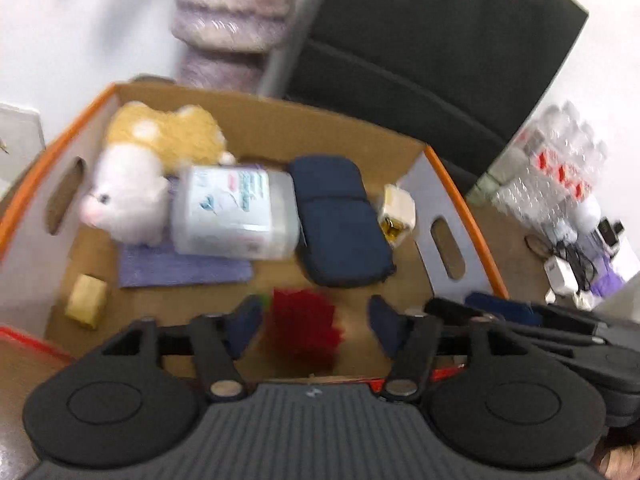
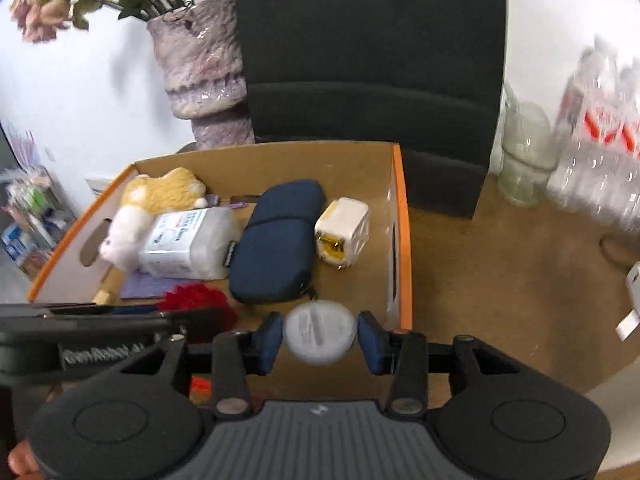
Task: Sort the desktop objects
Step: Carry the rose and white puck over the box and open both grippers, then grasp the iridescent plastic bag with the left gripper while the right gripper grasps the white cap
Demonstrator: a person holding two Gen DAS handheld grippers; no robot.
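A cardboard box (image 1: pixel 256 120) with orange rims holds a plush toy (image 1: pixel 132 176), a tissue pack (image 1: pixel 236 212), a navy pouch (image 1: pixel 340 224), a white cube (image 1: pixel 398 208), a yellow block (image 1: pixel 86 300) and a purple cloth (image 1: pixel 180 268). My left gripper (image 1: pixel 316 326) is open over the box's near side, with a red fuzzy flower (image 1: pixel 304 324) between the fingers, not pinched. My right gripper (image 2: pixel 318 338) is shut on a round white container (image 2: pixel 318 332) above the box's (image 2: pixel 400 240) near right corner. The flower (image 2: pixel 196 300) shows under the left gripper there.
A black chair (image 2: pixel 368 60) stands behind the box. A stone-like vase (image 2: pixel 200 64) with dried flowers is at the back left. A pack of water bottles (image 2: pixel 600 152) and a glass jar (image 2: pixel 524 152) stand at the right on the brown surface (image 2: pixel 500 280). Cables and chargers (image 1: pixel 568 264) lie at the right.
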